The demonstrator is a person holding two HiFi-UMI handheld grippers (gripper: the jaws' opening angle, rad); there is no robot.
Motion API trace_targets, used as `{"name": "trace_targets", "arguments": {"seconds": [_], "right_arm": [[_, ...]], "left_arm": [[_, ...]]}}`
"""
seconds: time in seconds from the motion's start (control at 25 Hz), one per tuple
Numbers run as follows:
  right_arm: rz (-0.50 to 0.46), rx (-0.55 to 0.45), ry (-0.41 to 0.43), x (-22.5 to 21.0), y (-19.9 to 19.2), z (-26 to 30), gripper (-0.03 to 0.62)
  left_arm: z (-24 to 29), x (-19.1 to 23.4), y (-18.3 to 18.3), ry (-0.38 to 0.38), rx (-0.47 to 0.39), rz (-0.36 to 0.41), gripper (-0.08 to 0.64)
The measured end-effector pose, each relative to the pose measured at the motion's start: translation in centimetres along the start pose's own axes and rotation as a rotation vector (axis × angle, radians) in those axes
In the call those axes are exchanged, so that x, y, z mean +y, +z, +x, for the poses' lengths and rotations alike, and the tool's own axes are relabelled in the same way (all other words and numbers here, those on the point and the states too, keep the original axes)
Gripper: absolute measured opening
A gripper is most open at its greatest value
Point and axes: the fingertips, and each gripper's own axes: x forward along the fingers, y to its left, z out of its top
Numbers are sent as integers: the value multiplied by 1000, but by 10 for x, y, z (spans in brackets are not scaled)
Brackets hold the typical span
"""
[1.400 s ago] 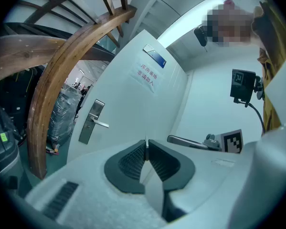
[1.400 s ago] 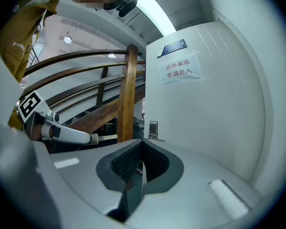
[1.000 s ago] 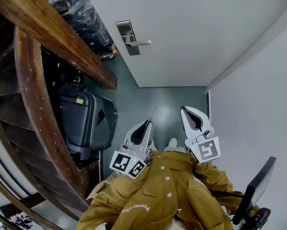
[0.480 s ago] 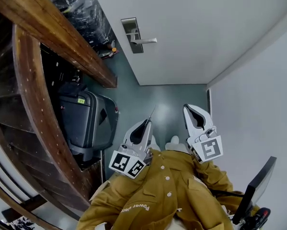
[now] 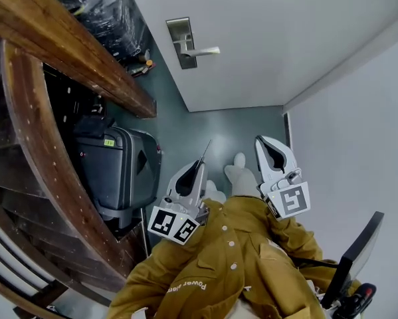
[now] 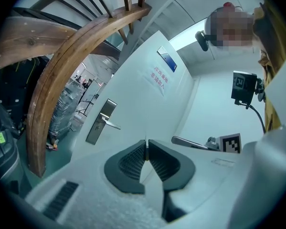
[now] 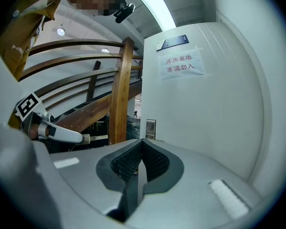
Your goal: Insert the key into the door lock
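Pinching the key [image 5: 205, 149] edge-on, the left tool [image 6: 146, 144] has its pads nearly together on the thin blade, which sticks out past the tips toward twelve o'clock in the head view. The lock plate [image 5: 179, 42] with its lever handle [image 5: 204, 50] sits on the white door [image 5: 265, 38], between eleven and twelve o'clock from the key, well apart. The right tool [image 7: 142, 144], at three o'clock of the left one, is fully closed with nothing between its pads. A dark suitcase [image 5: 119, 171] stands at nine o'clock.
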Motion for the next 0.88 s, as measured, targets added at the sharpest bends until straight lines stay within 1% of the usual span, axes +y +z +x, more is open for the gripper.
{"name": "trace_targets", "arguments": {"seconds": [0.16,0.28,0.4,0.52,0.68,0.88], "right_arm": [[-8,-4,18,-22,0,27,5],[-19,-8,54,-43,0,52,5],[-42,-45,97,-67,10,84,5],[-53,-99,145,-92,26,115,5],[-58,-119,217,-119,35,146,5],[-87,-139,330,-133,45,179,6]], "left_arm": [[24,15,6,27,-10,-4,23],[50,25,8,56,-15,-4,23],[81,35,15,91,-22,-4,23],[114,44,24,122,-26,-7,23],[151,52,34,161,-36,-13,23],[178,65,43,224,-74,-34,23]]}}
